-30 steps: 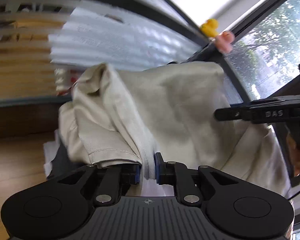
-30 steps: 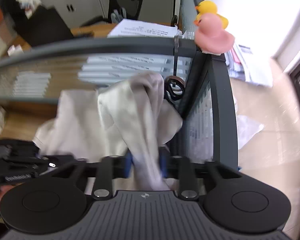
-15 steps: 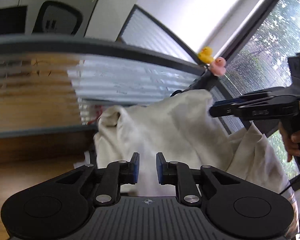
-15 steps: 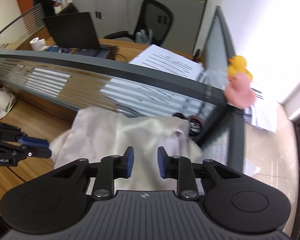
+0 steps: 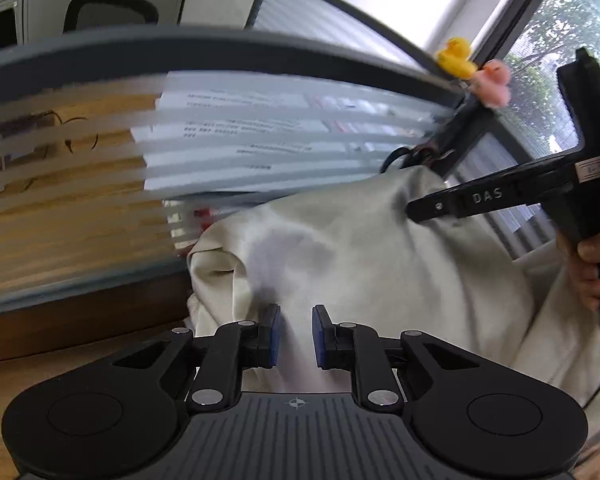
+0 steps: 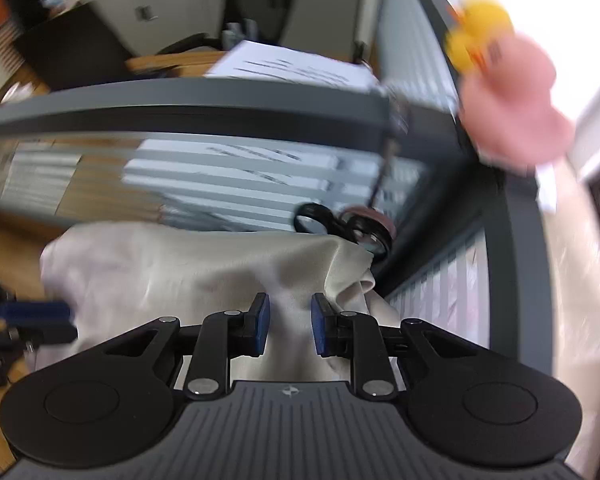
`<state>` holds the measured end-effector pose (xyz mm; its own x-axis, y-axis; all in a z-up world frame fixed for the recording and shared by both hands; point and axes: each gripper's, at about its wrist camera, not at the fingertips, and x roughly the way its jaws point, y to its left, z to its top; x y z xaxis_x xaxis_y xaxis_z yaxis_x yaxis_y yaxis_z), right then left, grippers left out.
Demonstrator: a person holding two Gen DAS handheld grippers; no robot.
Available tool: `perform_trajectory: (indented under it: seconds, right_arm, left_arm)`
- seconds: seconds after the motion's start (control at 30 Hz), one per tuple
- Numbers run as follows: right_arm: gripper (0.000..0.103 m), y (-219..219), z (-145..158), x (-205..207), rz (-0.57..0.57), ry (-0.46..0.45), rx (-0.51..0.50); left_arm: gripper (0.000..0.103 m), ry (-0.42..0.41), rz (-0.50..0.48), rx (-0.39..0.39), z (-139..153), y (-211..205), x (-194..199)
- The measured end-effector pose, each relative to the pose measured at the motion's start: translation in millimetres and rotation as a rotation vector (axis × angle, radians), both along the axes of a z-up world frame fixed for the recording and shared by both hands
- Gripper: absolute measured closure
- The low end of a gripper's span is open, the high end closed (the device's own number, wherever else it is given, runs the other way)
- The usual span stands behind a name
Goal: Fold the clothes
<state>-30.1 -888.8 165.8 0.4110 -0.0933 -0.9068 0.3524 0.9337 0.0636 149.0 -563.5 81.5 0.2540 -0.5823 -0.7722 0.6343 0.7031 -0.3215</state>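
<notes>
Garment (image 5: 380, 264) on desk (image 5: 60, 376), before partition (image 5: 180, 60) (2 ducks (image 5: 456, 58) atop)

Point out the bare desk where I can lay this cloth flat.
Bare wooden desk shows only left of the crumpled beige cloth, bordered behind by the grey striped-glass partition. A smaller strip shows in the right wrist view. The far right corner is crowded: black scissors and a tape roll lie against the cloth's edge.

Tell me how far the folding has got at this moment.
Done: nothing neat yet; the beige garment lies bunched against the desk partition. In hand: nothing; the left gripper and right gripper hover over it, jaws apart, no cloth pinched. Remaining: grasp, flatten and make every fold.
</notes>
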Motion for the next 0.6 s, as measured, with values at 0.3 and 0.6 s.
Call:
perform_trajectory:
  seconds: [0.3,0.6]
  right_arm:
    - [0.071,8,-23,11,-0.021,0.035,-0.036]
    - [0.042,39,20,-16,-0.044,0.001,-0.053]
  left_arm:
    - [0.079,0.004,-0.011,-0.022,0,8,2]
    - [0.032,-0.094,-0.049,-0.016,54,30,-27]
